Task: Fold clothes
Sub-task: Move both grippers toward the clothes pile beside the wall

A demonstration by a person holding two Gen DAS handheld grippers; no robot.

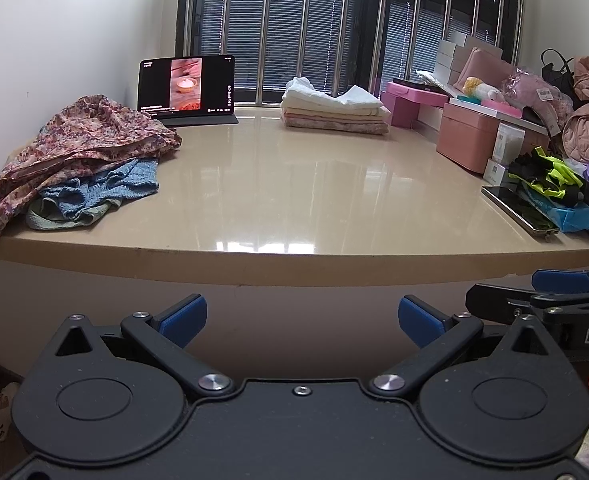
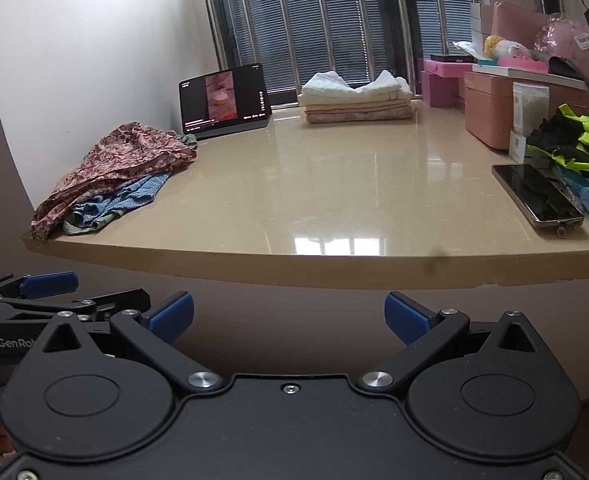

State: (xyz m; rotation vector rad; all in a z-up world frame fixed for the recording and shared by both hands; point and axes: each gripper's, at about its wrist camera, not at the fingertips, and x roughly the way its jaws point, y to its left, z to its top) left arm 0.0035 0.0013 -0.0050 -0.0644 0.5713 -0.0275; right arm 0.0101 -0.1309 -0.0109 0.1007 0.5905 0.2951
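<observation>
I counted two grippers, the left gripper (image 1: 302, 316) and the right gripper (image 2: 289, 316), each with two blue-padded fingers spread apart. On the beige table (image 1: 278, 184) I made out one loose heap holding three garments: a floral garment (image 1: 78, 140), a blue knit (image 1: 106, 192) and a pale green piece (image 1: 54, 220). I saw one stack of folded clothes (image 1: 334, 114), about five layers, one tablet (image 1: 186, 86), one phone (image 1: 520, 210) and two pink boxes (image 1: 408, 102)
</observation>
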